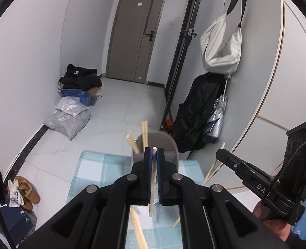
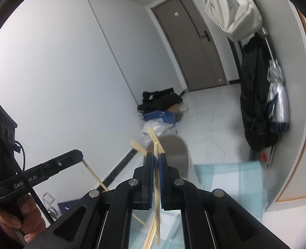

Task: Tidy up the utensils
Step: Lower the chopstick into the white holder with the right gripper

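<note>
From the left wrist, the left gripper [image 1: 154, 152] has its blue-padded jaws clamped on 1 chopstick [image 1: 153, 186], which runs upright between them, its tip just above the pads and its lower end hanging free over the cloth [image 1: 94, 172], a pale teal checked sheet. Right ahead stands a grey holder [image 1: 165, 143] with 3 chopsticks leaning out of its mouth [image 1: 145, 134]. More sticks lie loose on the cloth below the jaws [image 1: 139, 230]. To the right, the right gripper [image 1: 220, 153] shows side-on, closed on another stick [image 1: 213, 168] that slants down from its tip, with part of a hand [image 1: 277, 226] under it. Beyond are a tiled floor, a brown door [image 1: 136, 35], a pile of bags [image 1: 74, 108] and a white bag [image 1: 221, 47] hung on the wall. From the right wrist, the right gripper [image 2: 155, 156] is likewise clamped on 1 stick [image 2: 157, 197] held nearly upright, with the holder [image 2: 178, 151] just behind and sticks jutting from it [image 2: 139, 147]. Loose sticks lie on the cloth [image 2: 231, 178] below. At left, the left gripper [image 2: 81, 155] is closed on its stick [image 2: 94, 176], gripped by a hand [image 2: 24, 222].
</note>
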A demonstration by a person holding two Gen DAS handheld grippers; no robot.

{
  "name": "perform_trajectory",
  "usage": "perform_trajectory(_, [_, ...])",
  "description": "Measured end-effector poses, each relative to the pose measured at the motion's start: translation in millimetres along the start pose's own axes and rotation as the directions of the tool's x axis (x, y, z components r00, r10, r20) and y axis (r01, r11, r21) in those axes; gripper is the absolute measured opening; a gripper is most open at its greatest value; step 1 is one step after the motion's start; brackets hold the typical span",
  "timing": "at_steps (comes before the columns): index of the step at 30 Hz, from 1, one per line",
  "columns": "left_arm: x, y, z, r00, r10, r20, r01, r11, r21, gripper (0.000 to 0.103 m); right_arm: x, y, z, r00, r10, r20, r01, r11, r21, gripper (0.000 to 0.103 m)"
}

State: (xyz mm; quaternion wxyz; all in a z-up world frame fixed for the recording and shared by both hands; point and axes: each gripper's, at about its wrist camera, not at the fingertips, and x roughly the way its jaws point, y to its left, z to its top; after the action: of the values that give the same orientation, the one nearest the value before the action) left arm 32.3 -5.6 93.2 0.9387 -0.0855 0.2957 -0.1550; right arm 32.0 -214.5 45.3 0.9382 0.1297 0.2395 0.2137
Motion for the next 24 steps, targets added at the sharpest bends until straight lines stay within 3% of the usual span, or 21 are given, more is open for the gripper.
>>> perform_trajectory(14, [15, -8, 71, 0.995, -0.066, 0.081, 0.069, 0.997, -0.04, 0.001, 21, 5, 85, 0.997, 0.018, 0.081, -0.012, 0.997, -0.079, 0.004])
perform_trajectory(24, [47, 4, 87, 0.996, -0.053, 0.076, 0.058, 0.997, -0.059, 0.001, 56, 2, 118, 0.995, 0.014, 0.103, 0.001, 0.989, -0.146, 0.004])
